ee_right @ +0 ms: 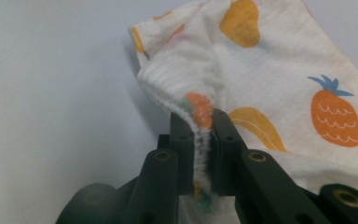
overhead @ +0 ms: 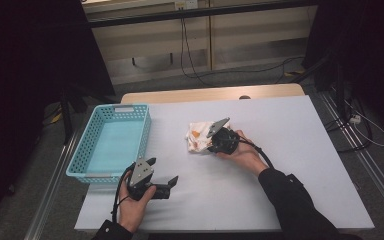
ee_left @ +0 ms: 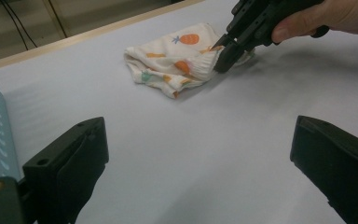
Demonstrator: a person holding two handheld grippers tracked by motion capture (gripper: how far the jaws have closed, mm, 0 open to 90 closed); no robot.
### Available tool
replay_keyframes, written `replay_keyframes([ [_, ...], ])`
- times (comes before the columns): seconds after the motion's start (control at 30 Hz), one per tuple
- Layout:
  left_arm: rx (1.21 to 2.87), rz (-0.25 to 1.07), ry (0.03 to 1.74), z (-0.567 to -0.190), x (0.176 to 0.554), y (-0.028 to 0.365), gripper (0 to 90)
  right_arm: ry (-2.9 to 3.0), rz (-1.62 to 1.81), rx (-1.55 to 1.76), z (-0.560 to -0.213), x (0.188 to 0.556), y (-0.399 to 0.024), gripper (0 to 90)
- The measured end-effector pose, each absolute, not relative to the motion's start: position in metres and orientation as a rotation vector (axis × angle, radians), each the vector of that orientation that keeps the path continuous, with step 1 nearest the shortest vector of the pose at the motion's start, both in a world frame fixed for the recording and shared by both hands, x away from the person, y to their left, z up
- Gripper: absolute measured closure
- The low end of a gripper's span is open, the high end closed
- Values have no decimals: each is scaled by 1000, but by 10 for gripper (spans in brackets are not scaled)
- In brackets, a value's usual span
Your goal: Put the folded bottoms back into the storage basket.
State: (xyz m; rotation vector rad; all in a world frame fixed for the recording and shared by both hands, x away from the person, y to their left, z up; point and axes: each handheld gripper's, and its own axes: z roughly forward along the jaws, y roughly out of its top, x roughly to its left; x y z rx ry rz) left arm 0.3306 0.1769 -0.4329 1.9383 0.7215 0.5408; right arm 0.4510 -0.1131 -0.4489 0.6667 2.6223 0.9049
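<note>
From my station I find the right gripper point(overhead: 211, 142) near the middle of the table point(overhead: 290, 165), its jaws pinched tight on the ribbed hem of a small white cloth point(overhead: 197, 136). In the right gripper view the jaws point(ee_right: 200, 154) meet on that edge with the fabric squeezed flat between the pads; nothing else sits between them. The cloth point(ee_right: 270, 84) carries a fruit print, with an orange pineapple and yellow shapes on white. In the left gripper view the same cloth point(ee_left: 177, 60) lies bunched on the table surface, with the right gripper point(ee_left: 223, 58) clamped on its near right edge and a hand wrapped round the gripper body.

The left gripper point(overhead: 162, 172) rests low at the near left part of the table, just beside the front corner of a light blue basket point(overhead: 82, 150). Its jaws stand wide apart and hold nothing; in its own view the two black jaws point(ee_left: 196, 158) frame bare table, well short of the cloth. The basket sits at the left side of the table, well apart from the cloth.

A dark sleeve point(overhead: 295, 200) covers the right forearm.
</note>
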Motion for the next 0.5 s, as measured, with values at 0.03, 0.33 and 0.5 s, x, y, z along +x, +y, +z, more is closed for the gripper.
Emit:
replay_keyframes([
  [0.03, 1940, 539, 720, -433, 331, 177, 43, 2623, 906, 667, -448, 451, -114, 824],
  [0.33, 1951, 532, 714, -434, 331, 175, 42, 2620, 948, 683, -446, 448, -115, 824],
  [0.5, 1964, 546, 728, -435, 331, 174, 42, 2622, 962, 685, -445, 446, -116, 824],
])
